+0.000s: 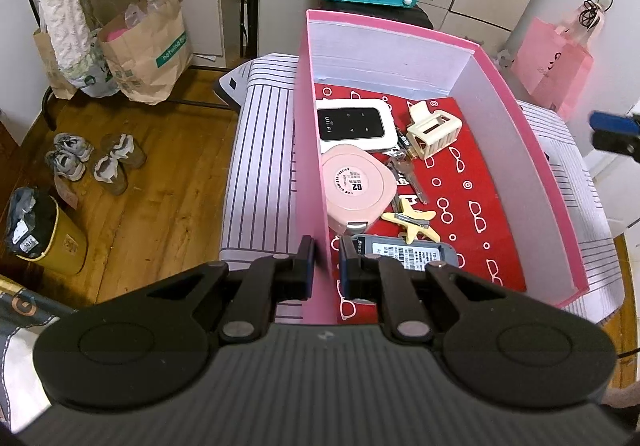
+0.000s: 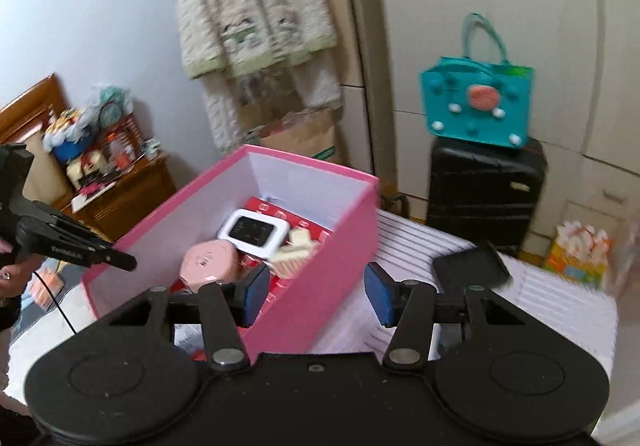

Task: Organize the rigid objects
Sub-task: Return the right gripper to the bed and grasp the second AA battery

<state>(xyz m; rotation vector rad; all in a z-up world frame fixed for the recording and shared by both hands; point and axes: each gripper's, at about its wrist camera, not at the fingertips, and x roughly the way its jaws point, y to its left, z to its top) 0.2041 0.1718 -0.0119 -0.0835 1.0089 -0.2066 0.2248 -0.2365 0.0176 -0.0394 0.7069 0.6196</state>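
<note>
On striped cloth, pink box, white inside.

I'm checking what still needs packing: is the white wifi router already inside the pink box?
Yes, the white wifi router lies on the red lining inside the pink box.

We saw a teal felt bag resting on a black suitcase, 2 pairs of shoes on the wooden floor, and brown paper bags.
</note>
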